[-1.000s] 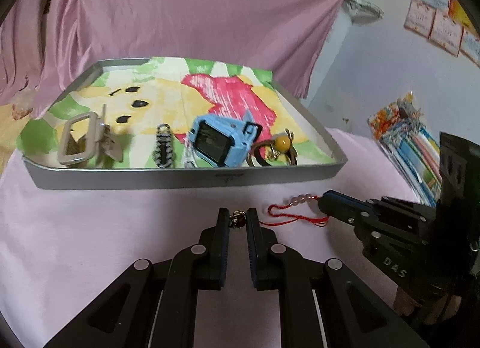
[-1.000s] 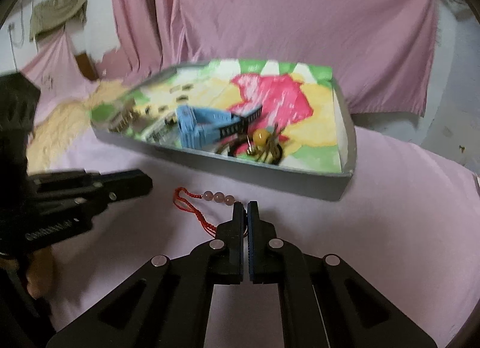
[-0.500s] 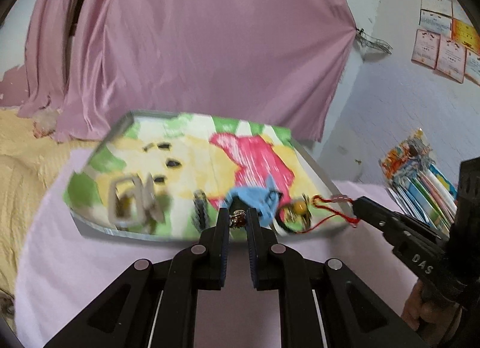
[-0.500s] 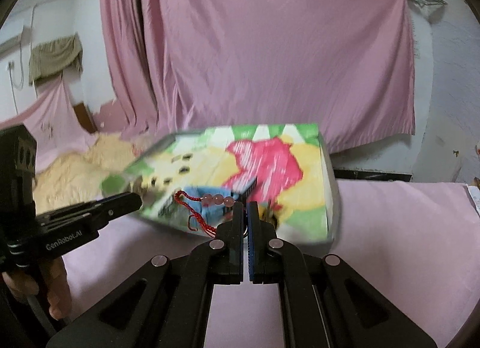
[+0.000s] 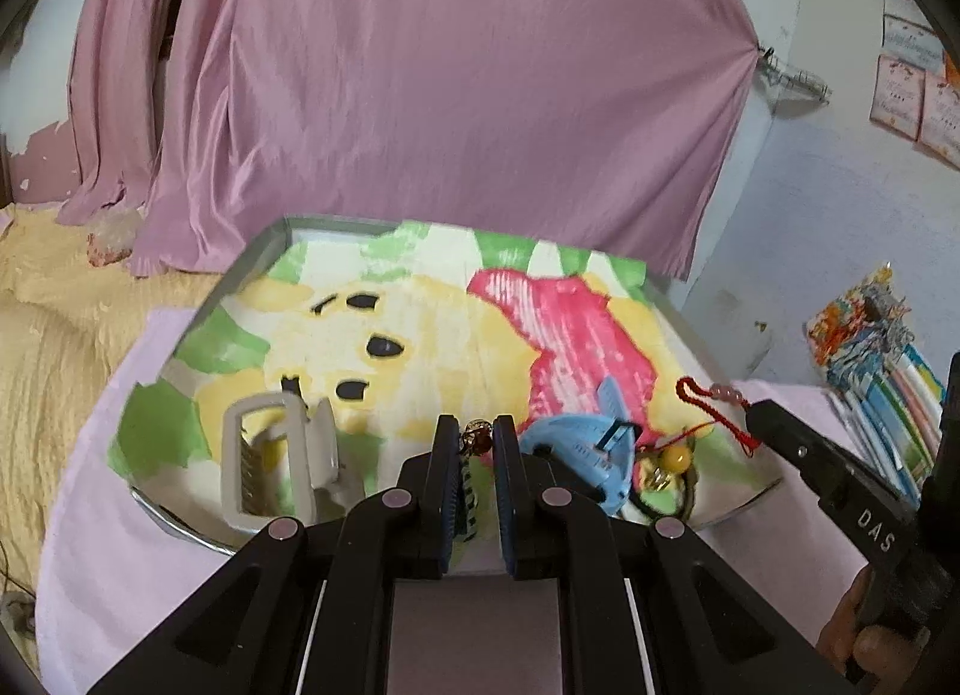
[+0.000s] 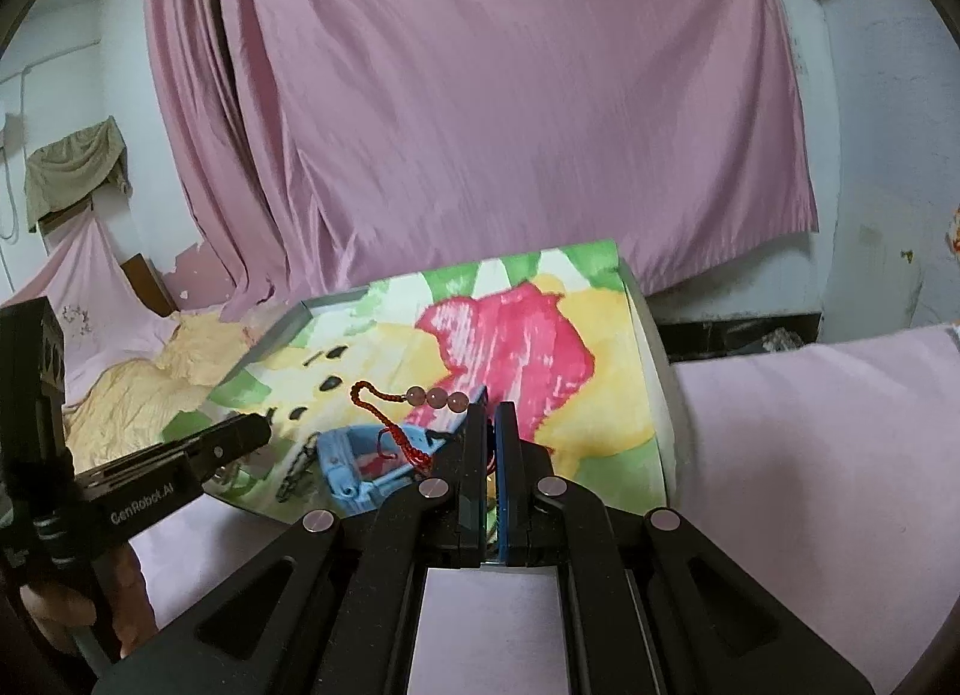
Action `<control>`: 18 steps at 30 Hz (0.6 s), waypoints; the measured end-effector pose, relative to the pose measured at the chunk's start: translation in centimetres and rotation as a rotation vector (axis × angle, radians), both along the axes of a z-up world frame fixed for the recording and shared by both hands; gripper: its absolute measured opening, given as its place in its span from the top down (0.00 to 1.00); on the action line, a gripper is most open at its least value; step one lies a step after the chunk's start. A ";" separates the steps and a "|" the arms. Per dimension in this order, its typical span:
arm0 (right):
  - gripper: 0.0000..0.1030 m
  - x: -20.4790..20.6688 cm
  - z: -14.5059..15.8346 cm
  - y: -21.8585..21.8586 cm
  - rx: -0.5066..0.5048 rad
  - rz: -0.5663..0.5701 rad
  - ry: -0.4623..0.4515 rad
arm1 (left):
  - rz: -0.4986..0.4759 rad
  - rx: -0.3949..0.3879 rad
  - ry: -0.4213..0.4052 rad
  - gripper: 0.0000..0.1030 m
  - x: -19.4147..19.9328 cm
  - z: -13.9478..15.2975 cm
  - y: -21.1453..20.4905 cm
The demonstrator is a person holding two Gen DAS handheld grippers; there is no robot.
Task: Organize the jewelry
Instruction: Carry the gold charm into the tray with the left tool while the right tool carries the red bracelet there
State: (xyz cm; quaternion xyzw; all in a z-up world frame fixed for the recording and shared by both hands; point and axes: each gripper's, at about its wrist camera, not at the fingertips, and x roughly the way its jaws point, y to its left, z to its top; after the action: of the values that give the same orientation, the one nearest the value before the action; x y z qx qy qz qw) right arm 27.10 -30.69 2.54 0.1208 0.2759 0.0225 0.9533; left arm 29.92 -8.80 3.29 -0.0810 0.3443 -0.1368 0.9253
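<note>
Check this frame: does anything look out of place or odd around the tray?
Mostly tidy. The red cord charm dangles from the right gripper above the tray, not yet set down. The left gripper pinches a small gold bead charm. Nothing is spilled.

Black-green striped piece mostly hidden behind left hand-held gripper; its small held charm unidentifiable.

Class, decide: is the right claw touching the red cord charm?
Touching. The right wrist view shows the right claw shut on the red cord charm, cord pinched between its tips.
</note>
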 end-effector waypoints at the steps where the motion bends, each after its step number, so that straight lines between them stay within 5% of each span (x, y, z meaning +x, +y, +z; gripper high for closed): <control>1: 0.98 0.2 -0.2 0.1 -0.001 0.000 0.007 | -0.004 0.005 0.005 0.89 0.0 -0.2 -0.1; 18: 0.97 1.9 -2.3 0.4 -0.004 0.004 0.119 | -0.023 0.024 0.071 0.89 0.6 -1.5 -0.4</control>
State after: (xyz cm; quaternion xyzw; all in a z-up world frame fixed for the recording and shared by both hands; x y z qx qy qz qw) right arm 28.98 -30.25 0.29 0.1197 0.3323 0.0164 0.9354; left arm 30.47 -9.24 1.77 -0.0705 0.3797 -0.1402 0.9117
